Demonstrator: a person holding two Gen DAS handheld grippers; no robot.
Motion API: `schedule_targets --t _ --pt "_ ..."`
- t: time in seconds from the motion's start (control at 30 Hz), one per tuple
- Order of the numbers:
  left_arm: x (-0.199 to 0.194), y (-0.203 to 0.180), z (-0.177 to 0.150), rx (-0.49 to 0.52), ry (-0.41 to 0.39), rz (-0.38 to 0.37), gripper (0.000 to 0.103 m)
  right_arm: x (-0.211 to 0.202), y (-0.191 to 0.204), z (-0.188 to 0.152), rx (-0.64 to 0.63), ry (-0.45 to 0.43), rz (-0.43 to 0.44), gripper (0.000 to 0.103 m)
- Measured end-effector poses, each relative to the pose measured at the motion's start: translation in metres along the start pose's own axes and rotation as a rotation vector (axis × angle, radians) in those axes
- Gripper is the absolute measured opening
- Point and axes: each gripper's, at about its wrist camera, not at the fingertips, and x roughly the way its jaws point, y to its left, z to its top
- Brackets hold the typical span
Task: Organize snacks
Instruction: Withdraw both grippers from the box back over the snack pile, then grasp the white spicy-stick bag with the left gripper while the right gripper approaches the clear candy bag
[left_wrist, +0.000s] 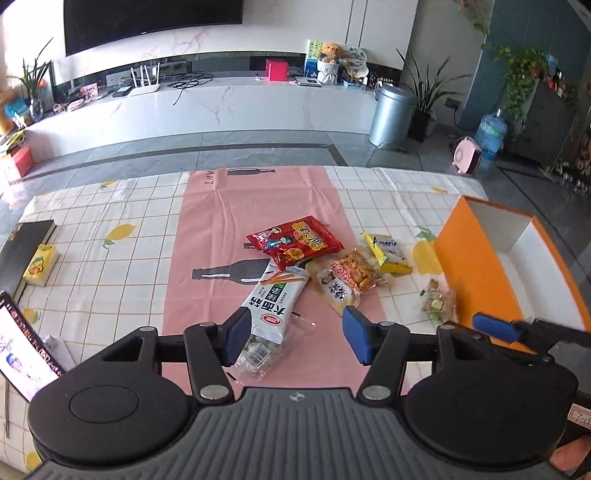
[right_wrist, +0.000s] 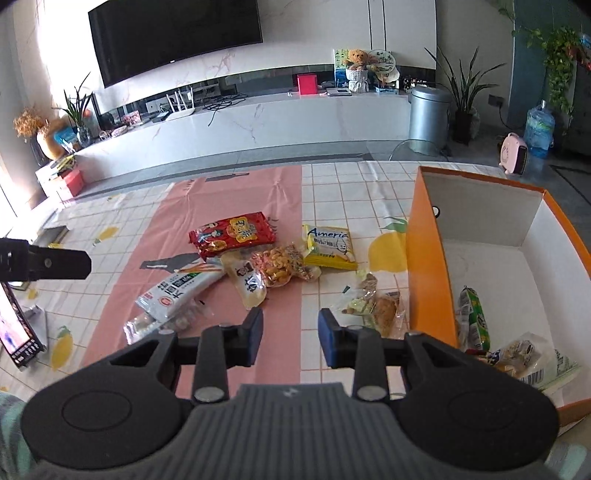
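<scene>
While your left gripper (left_wrist: 291, 338) hangs over the pink strip of the tablecloth (left_wrist: 110, 221), its blue pads stand about half apart with nothing pinched; the white noodle packet (left_wrist: 271, 306) lies just ahead, its near end between the pads. Your right gripper (right_wrist: 290, 334) is slightly open and empty, the clear pastry packet (right_wrist: 373, 306) just beyond its right pad. The remaining snacks lie ahead, and the orange box (right_wrist: 424, 258) to the right already holds a green packet (right_wrist: 474, 317).

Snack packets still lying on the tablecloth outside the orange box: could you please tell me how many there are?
6: red packet, yellow packet, nut bag, pale pouch, white noodle pack, clear pastry bag beside the orange box. Others may hide underneath.
</scene>
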Motion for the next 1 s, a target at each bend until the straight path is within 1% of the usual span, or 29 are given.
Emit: schedule_targets --t 0.1,0.23,0.33,0.43,0.57,0.63,0.7,0.73,0.9,1.0 --pt "0.017 0.000 0.001 0.009 0.023 -0.009 0.069 0.015 0.004 -0.001 -0.064 -0.004 -0.067 0.039" --pt "0.043 0.000 0.003 0.022 0.059 -0.024 0.076 0.041 0.000 0.001 -0.071 0.025 -0.106 0.042" --pt "0.063 0.004 0.004 0.040 0.095 -0.001 0.078 0.061 -0.002 0.001 -0.091 0.048 -0.139 0.044" --pt "0.081 0.011 0.006 0.033 0.125 0.010 0.080 0.077 0.000 0.000 -0.138 0.054 -0.189 0.045" --pt "0.102 0.018 0.006 0.034 0.142 0.013 0.082 0.098 0.002 0.000 -0.169 0.059 -0.233 0.053" --pt "0.110 0.018 0.006 0.042 0.151 0.020 0.083 0.106 0.002 0.000 -0.188 0.055 -0.259 0.054" --pt "0.119 0.018 0.006 0.054 0.161 0.024 0.083 0.113 0.001 -0.001 -0.201 0.052 -0.289 0.058" --pt "0.123 0.018 0.006 0.058 0.165 0.023 0.083 0.115 -0.001 -0.001 -0.200 0.051 -0.300 0.059" --pt "0.138 0.018 0.006 0.070 0.189 0.005 0.083 0.125 -0.005 -0.004 -0.199 0.067 -0.289 0.059" --pt "0.144 0.019 0.005 0.084 0.194 0.019 0.083 0.128 -0.005 -0.005 -0.211 0.059 -0.300 0.058"
